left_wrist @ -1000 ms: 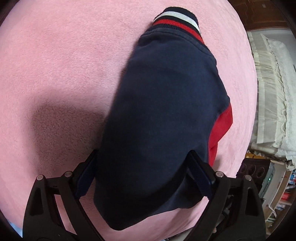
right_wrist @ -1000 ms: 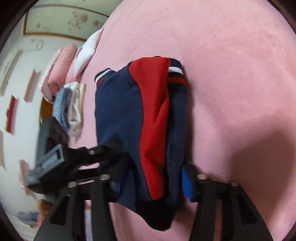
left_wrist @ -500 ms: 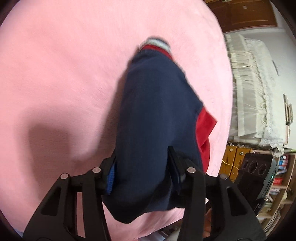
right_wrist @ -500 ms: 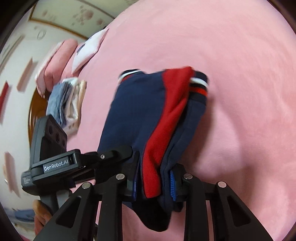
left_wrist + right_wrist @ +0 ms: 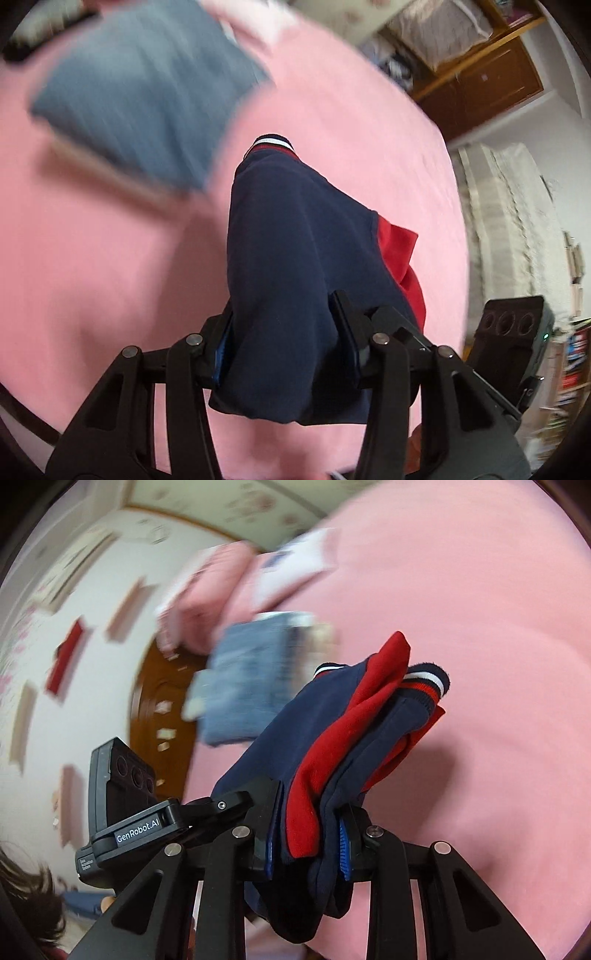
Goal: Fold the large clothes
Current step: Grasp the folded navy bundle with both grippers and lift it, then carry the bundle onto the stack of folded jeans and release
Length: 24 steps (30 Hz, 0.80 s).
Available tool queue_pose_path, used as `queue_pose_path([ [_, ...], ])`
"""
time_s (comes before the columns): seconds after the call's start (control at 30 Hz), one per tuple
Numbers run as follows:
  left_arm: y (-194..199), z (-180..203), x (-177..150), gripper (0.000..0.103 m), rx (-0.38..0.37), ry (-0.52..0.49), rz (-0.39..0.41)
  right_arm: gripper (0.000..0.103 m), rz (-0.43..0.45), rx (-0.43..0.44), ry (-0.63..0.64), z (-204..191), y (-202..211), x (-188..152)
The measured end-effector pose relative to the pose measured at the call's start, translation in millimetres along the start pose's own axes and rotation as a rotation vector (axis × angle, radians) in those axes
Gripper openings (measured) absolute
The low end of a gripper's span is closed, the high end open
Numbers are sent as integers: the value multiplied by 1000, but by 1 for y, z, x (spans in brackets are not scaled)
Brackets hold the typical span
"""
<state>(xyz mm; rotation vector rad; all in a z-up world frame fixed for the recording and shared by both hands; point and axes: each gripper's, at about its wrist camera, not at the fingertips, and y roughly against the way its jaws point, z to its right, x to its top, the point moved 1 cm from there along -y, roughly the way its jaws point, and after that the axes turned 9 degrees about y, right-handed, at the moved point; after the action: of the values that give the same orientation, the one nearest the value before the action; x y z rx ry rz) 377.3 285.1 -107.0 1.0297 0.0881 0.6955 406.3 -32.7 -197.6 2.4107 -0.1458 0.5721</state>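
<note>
A folded navy and red garment (image 5: 295,266) with a striped red, white and navy cuff is held up off the pink blanket (image 5: 92,295). My left gripper (image 5: 284,343) is shut on its near navy edge. In the right wrist view the same garment (image 5: 343,746) hangs between the jaws of my right gripper (image 5: 310,842), which is shut on its red and navy layers. The left gripper's body (image 5: 129,812) shows beside it on the left.
A folded blue-grey garment (image 5: 144,96) lies on the blanket beyond the held one, also blurred in the right wrist view (image 5: 251,679). Pink and white folded items (image 5: 236,579) lie further back. White bedding (image 5: 517,236) and a wooden cabinet (image 5: 491,85) stand at the right.
Both grippers closed on the navy and red garment and lifted it off the blanket, swinging toward the folded blue-grey garment, which has come into view.
</note>
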Motion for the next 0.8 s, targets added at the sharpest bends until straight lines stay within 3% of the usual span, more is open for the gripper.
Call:
queue_pose_path([
  [0.17, 76, -49, 126, 44, 81, -74, 227, 25, 84, 144, 148, -93, -110, 72],
  [0.33, 80, -80, 224, 44, 174, -141, 394, 25, 165, 153, 304, -151, -198, 126],
  [0.4, 47, -85, 256, 44, 237, -159, 386, 25, 161, 127, 286, -147, -246, 142],
  [0.47, 4, -107, 279, 46, 293, -112, 285, 26, 105, 23, 281, -137, -297, 144],
  [0.5, -14, -113, 274, 51, 313, -96, 252, 28, 43, -29, 287, -132, -317, 142],
  [0.57, -21, -122, 271, 61, 274, -112, 319, 44, -33, -70, 328, -127, -341, 126],
  [0.6, -22, -121, 264, 63, 258, -128, 351, 45, 4, -51, 344, -126, -340, 121],
  [0.63, -23, -121, 253, 66, 244, -142, 384, 53, 41, -31, 365, -126, -338, 114],
  [0.67, -20, -118, 239, 66, 236, -151, 414, 72, 42, -28, 381, -125, -339, 108],
  [0.7, -24, -124, 237, 66, 233, -157, 442, 80, 31, -30, 390, -123, -341, 103],
  [0.8, -20, -127, 198, 66, 261, -140, 530, 83, 21, -11, 417, -123, -342, 88],
])
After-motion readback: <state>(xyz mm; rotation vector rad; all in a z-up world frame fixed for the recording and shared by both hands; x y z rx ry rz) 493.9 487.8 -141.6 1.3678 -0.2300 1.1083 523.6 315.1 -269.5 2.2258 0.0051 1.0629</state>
